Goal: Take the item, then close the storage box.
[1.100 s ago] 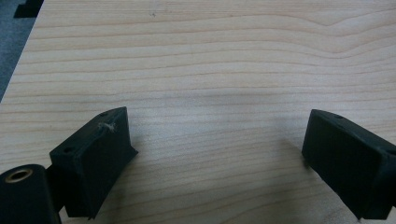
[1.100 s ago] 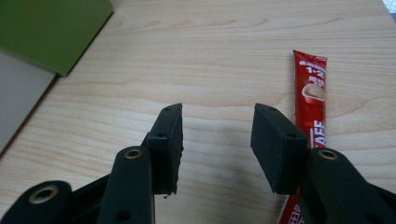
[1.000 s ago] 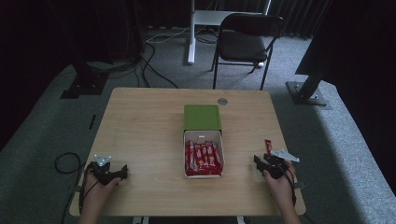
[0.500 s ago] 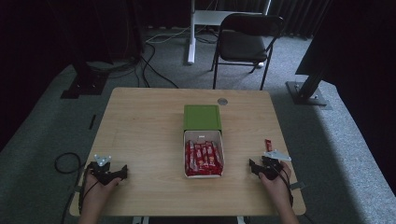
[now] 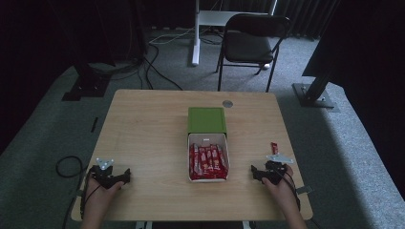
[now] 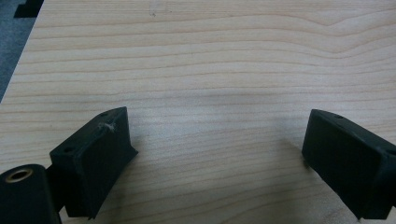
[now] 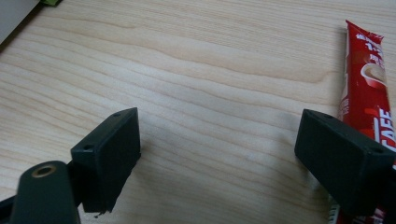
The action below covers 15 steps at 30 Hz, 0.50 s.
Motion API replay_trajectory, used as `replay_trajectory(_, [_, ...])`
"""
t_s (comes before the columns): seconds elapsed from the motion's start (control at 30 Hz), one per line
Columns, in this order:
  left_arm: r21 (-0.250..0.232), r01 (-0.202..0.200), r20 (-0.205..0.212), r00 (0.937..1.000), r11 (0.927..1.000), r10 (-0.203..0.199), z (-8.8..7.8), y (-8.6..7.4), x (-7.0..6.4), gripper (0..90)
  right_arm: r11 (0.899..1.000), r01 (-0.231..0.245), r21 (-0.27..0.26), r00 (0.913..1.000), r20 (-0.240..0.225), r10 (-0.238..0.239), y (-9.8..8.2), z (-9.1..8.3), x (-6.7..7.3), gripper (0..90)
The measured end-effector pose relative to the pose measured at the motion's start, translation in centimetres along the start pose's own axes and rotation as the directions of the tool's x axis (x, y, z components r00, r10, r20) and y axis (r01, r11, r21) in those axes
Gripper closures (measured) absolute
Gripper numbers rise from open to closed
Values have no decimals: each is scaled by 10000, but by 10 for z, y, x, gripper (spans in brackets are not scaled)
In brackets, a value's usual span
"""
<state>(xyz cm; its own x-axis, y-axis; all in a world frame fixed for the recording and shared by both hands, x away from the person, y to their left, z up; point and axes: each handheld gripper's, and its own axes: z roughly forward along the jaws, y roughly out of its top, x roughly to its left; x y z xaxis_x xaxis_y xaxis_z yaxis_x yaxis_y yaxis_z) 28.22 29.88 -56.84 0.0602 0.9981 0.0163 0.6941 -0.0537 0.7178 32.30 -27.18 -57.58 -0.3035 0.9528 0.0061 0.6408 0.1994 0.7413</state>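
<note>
Coffee stick sachet (image 7: 366, 88): a single red packet flat on the wooden table (image 5: 143, 133), near the right edge, just beside the right gripper's outer jaw.
Right gripper (image 5: 264, 171): jaws spread wide, grasping nothing, over bare wood near the front right.
Open box (image 5: 208, 177): white, table centre, filled with red sachets (image 5: 207, 160); its green lid (image 5: 206, 119) lies at the far end.
Left gripper (image 5: 115, 177): released, jaws wide apart, empty, front left.
Chair (image 5: 253, 40): dark, on the floor beyond the table.

overhead view; close tabletop (image 5: 143, 124) views
</note>
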Motion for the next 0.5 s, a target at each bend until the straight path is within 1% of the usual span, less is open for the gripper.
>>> replay_trajectory(0.33, [20,82,-82,9999,10000,-82,-1,0,-1,90,10000,77,31,9999,-65,-76,0,0,0,120])
replay_trajectory(0.47, [7,36,-71,10000,10000,-36,-1,-1,-1,101,9999,97,34,9999,-99,-97,0,0,1,120])
replay_trajectory(0.5, [-100,-121,112,9999,9999,122,-2,-1,-3,132,9999,172,23,9997,-193,-171,0,0,1,120])
